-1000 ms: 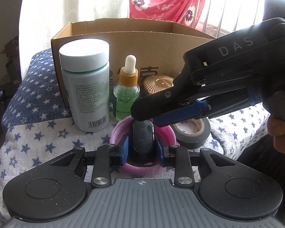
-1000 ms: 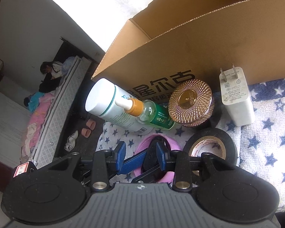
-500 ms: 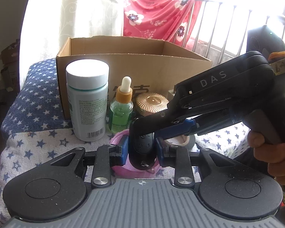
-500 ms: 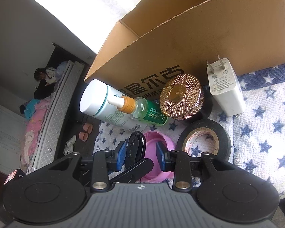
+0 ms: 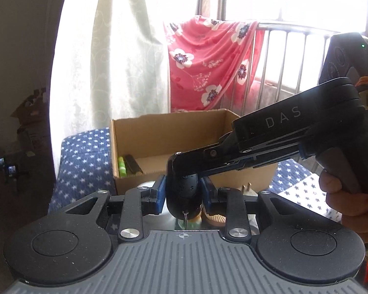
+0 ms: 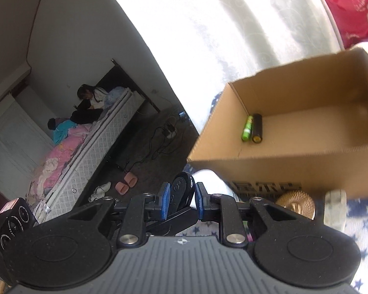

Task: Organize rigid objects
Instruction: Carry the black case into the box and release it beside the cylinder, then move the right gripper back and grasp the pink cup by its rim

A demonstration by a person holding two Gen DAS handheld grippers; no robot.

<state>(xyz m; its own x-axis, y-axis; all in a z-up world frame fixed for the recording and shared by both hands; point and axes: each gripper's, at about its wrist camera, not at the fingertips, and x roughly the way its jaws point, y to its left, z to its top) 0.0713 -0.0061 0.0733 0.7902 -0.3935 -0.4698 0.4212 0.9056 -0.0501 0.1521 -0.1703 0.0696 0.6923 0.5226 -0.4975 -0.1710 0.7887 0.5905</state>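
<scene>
While the black key fob [image 5: 182, 193] is pinched by the left gripper [image 5: 183, 194] and closed on by the right gripper's [image 6: 180, 201] jaws, it is held just before the cardboard box [image 6: 294, 161], seemingly for dropping in.

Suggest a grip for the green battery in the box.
Probably its two ends, coming straight down from above: the green battery lies flat between the cardboard box's wall and the black battery, leaving little room for fingers along its sides.

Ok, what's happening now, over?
Left gripper and right gripper both clamp the black key fob. Cardboard box ahead, batteries inside. Nothing blocking.
</scene>
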